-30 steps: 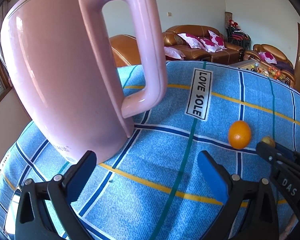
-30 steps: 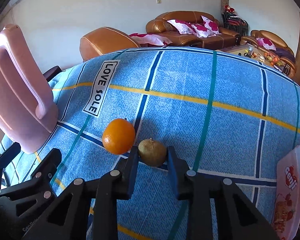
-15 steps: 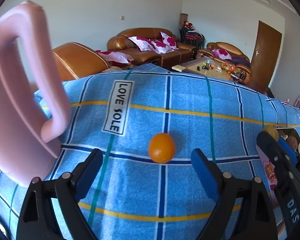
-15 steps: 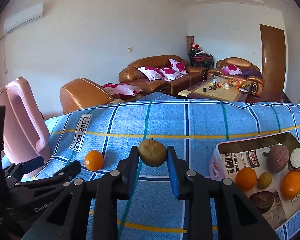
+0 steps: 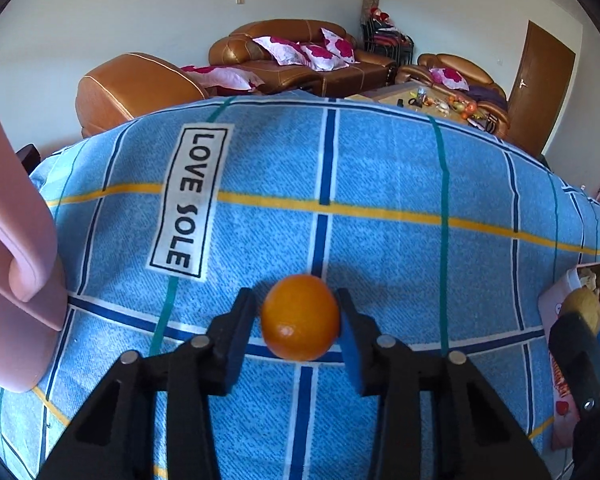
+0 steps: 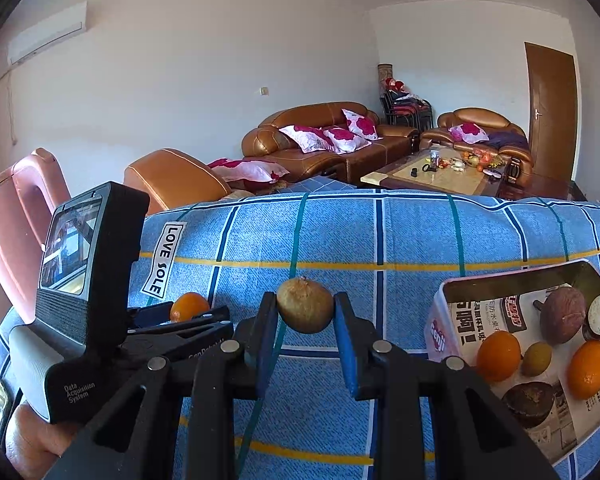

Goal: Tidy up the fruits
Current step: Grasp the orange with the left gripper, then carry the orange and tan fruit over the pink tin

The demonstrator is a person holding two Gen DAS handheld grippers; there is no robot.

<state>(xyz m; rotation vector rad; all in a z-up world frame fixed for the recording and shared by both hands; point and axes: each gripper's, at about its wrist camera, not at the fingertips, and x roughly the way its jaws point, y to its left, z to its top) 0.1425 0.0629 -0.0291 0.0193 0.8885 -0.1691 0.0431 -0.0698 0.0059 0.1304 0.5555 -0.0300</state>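
Closing just now, left tongs (image 5: 299,312) pinch the round orange (image 5: 300,317), navel facing camera; right tongs (image 6: 306,312) grip brown fruit (image 6: 305,305).

pink jug (image 5: 16,280) blocks the left; open cloth (image 5: 380,168) ahead; box (image 6: 460,308) stands right.

Pink kettle (image 5: 8,280) on blue checked cloth (image 5: 380,184), brown leather sofas (image 6: 324,140), wooden door (image 6: 552,108)

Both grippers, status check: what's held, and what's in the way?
Left gripper just closed on orange. Right gripper shut on brown fruit, lifted. Path to tray clear.
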